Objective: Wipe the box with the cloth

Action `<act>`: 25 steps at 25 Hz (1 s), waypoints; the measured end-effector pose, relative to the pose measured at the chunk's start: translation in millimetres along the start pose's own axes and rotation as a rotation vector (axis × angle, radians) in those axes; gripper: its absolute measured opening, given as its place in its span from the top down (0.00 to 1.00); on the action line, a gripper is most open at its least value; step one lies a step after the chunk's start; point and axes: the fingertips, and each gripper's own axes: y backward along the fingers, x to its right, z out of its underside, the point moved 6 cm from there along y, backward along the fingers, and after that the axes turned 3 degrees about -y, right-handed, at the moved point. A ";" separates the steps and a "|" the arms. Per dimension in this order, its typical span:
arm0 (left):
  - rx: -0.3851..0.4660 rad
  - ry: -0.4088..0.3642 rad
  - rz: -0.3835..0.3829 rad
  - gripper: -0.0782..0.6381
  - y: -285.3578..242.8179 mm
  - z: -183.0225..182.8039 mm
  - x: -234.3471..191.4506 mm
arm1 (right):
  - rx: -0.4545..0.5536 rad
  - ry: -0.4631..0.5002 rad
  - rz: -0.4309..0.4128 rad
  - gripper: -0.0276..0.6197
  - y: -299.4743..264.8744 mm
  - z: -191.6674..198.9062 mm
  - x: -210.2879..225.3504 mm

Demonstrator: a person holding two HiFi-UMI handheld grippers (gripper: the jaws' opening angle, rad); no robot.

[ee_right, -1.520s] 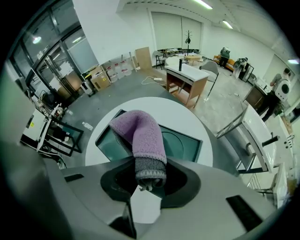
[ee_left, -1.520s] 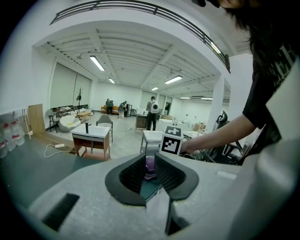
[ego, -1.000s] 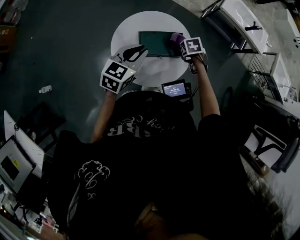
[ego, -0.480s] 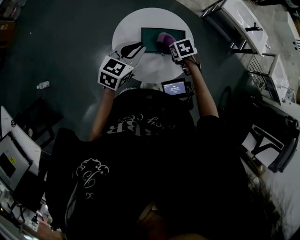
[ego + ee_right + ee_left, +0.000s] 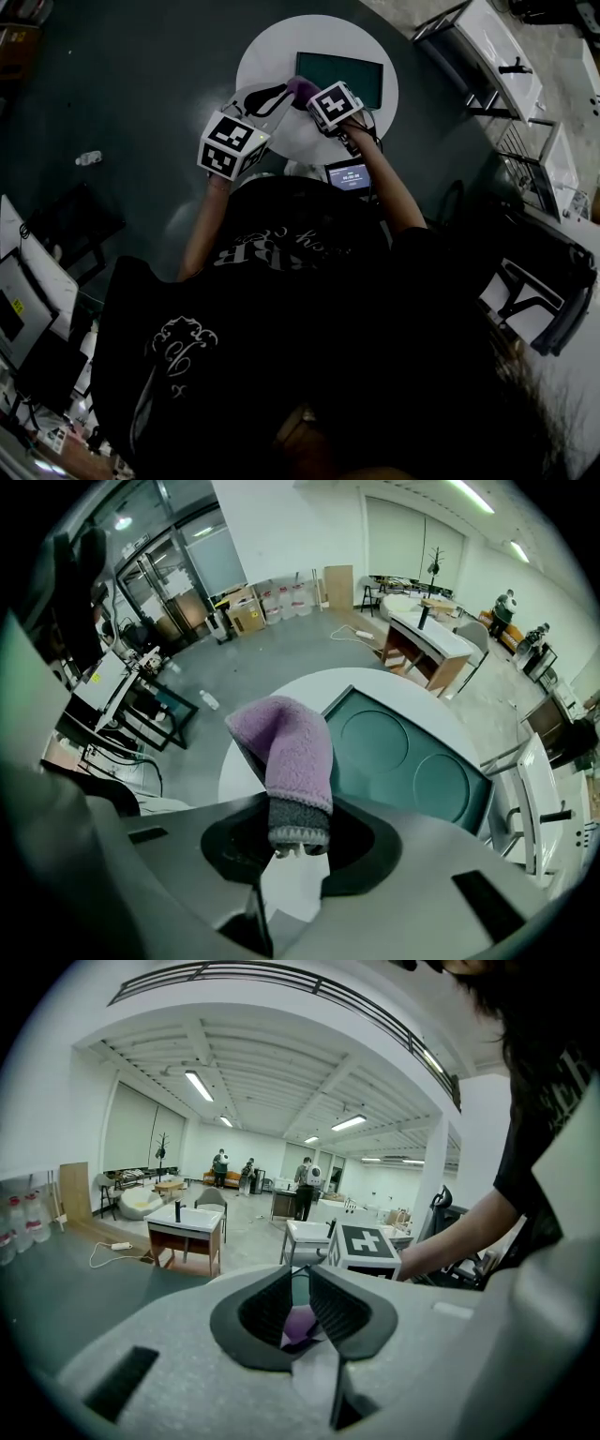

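A flat dark-green box [image 5: 342, 80] lies on the round white table [image 5: 272, 47]. In the right gripper view the box [image 5: 403, 752] shows two round recesses in its top. My right gripper [image 5: 307, 94] is shut on a purple cloth [image 5: 300, 87] at the box's near left corner. The cloth [image 5: 291, 747] stands up out of the right gripper [image 5: 295, 803] and hides its fingertips. My left gripper [image 5: 270, 99] hovers over the table just left of the cloth, holding nothing. In its own view the left gripper [image 5: 300, 1283] has its jaws nearly together, with the cloth [image 5: 300, 1324] seen through the slit.
A small device with a lit screen [image 5: 347, 175] sits at the table's near edge by the person's body. White-topped desks [image 5: 487, 42] stand to the right on the dark floor. A small bottle [image 5: 89, 158] lies on the floor at left.
The right gripper has dragged the cloth leftward across the box, from its right part to its near left corner. The left gripper has hardly moved.
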 end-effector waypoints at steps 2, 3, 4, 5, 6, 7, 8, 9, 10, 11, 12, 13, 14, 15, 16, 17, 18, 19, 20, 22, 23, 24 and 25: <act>-0.002 0.000 -0.006 0.80 3.6 3.1 -1.2 | -0.011 -0.022 0.011 0.80 -2.1 4.8 2.0; -0.002 0.001 -0.007 0.80 4.7 4.3 -1.0 | -0.015 -0.036 0.014 0.80 -2.9 7.9 4.2; -0.003 0.001 -0.007 0.80 5.2 5.0 -0.4 | -0.015 -0.045 0.013 0.80 -4.0 10.7 6.6; -0.003 0.001 -0.005 0.80 5.1 5.3 0.5 | -0.010 -0.051 0.010 0.80 -5.5 13.2 9.2; -0.003 0.000 -0.002 0.80 4.8 5.2 1.5 | -0.005 -0.056 0.008 0.80 -6.4 15.8 12.1; -0.002 -0.001 0.002 0.80 4.7 5.0 2.4 | -0.003 -0.062 0.010 0.80 -6.2 18.7 15.2; -0.001 -0.004 0.006 0.80 5.1 5.1 3.2 | -0.003 -0.072 0.015 0.80 -5.4 21.8 18.2; -0.001 -0.008 0.011 0.80 5.8 5.5 3.8 | -0.004 -0.084 0.021 0.80 -4.1 25.3 21.3; -0.002 -0.013 0.017 0.80 6.4 6.1 4.6 | -0.005 -0.096 0.029 0.80 -2.2 29.2 24.6; -0.003 -0.017 0.023 0.80 6.6 6.5 5.7 | -0.006 -0.109 0.038 0.80 0.1 33.6 28.4; -0.005 -0.021 0.030 0.80 6.1 6.7 7.1 | -0.008 -0.124 0.047 0.80 2.6 38.6 32.9; -0.006 -0.025 0.037 0.80 4.8 6.7 8.7 | -0.010 -0.142 0.056 0.80 5.1 44.3 38.0; -0.008 -0.028 0.045 0.80 3.0 6.5 10.4 | -0.011 -0.160 0.064 0.80 7.6 50.5 43.8; -0.010 -0.032 0.053 0.80 1.1 6.2 12.3 | -0.012 -0.179 0.073 0.80 10.2 56.7 49.8; -0.012 -0.036 0.060 0.80 -0.4 5.7 14.2 | -0.011 -0.197 0.082 0.80 13.0 62.8 55.6; -0.013 -0.040 0.067 0.80 -1.4 5.4 15.9 | -0.010 -0.215 0.092 0.80 16.0 68.8 60.9; -0.013 -0.043 0.074 0.80 -2.1 5.1 17.3 | -0.010 -0.232 0.102 0.80 19.0 74.8 65.7; -0.014 -0.047 0.081 0.80 -2.7 5.0 18.5 | -0.011 -0.251 0.112 0.80 21.8 81.0 70.2; -0.014 -0.050 0.087 0.80 -3.4 4.9 19.5 | -0.012 -0.270 0.121 0.80 24.4 87.4 74.8; -0.016 -0.055 0.099 0.80 -5.9 4.7 21.7 | -0.012 -0.308 0.138 0.80 29.2 100.2 84.5; -0.017 -0.057 0.104 0.80 -7.6 4.4 23.0 | -0.013 -0.328 0.146 0.80 31.7 106.8 89.3; -0.018 -0.059 0.109 0.80 -9.1 4.0 24.4 | -0.013 -0.348 0.153 0.80 34.4 113.2 93.7; -0.019 -0.061 0.114 0.80 -10.4 3.8 25.5 | -0.013 -0.368 0.161 0.80 37.1 118.9 97.7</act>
